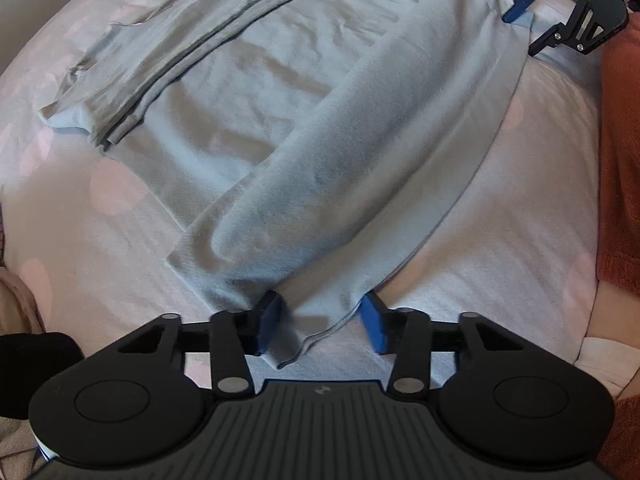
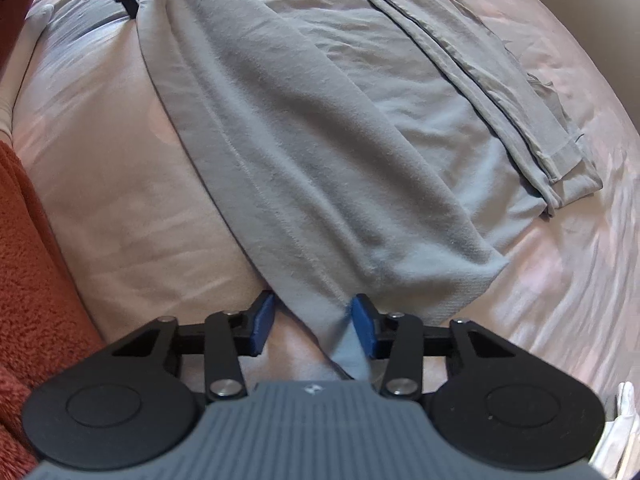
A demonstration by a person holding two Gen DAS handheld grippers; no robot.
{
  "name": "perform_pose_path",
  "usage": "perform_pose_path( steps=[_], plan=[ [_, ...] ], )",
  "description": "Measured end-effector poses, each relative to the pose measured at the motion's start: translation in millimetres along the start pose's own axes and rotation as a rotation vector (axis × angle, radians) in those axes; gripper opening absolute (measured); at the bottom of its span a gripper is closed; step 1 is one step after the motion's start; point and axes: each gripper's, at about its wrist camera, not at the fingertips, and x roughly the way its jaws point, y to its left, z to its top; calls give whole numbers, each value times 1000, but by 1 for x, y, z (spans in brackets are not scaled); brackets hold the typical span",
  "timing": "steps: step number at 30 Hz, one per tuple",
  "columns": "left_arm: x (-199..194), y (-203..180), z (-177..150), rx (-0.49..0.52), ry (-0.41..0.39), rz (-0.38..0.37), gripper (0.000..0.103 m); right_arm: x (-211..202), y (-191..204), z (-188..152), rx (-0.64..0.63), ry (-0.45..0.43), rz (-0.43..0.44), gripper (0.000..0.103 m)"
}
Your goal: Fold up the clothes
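Pink bedsheet (image 1: 500,208) carries a grey garment (image 1: 320,140); both grippers' fingers (image 1: 374,322) spread wide

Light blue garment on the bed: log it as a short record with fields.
item: light blue soft-knit garment, partly folded lengthwise
surface: pale pink bedsheet
left gripper: jaws apart, a garment corner between them
right gripper: jaws apart, the opposite corner between them
nearby: rust-orange fuzzy blanket at the bed edge
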Motion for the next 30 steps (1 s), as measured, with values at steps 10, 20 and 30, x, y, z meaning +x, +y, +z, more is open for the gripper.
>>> perform_pose_path(
  steps=[10,20,30],
  plan=[
    [-43,-3,0,-65,-84,90,4,-37,7,-1,-28,-64,-156,3],
    [-140,-10,-4,-142,-348,189,4,-148,18,-3,118,-300,-391,3],
    [-191,-54,-26,-120,-480,258,3,-203,69,-25,130,-381,-531,3]
  ],
)
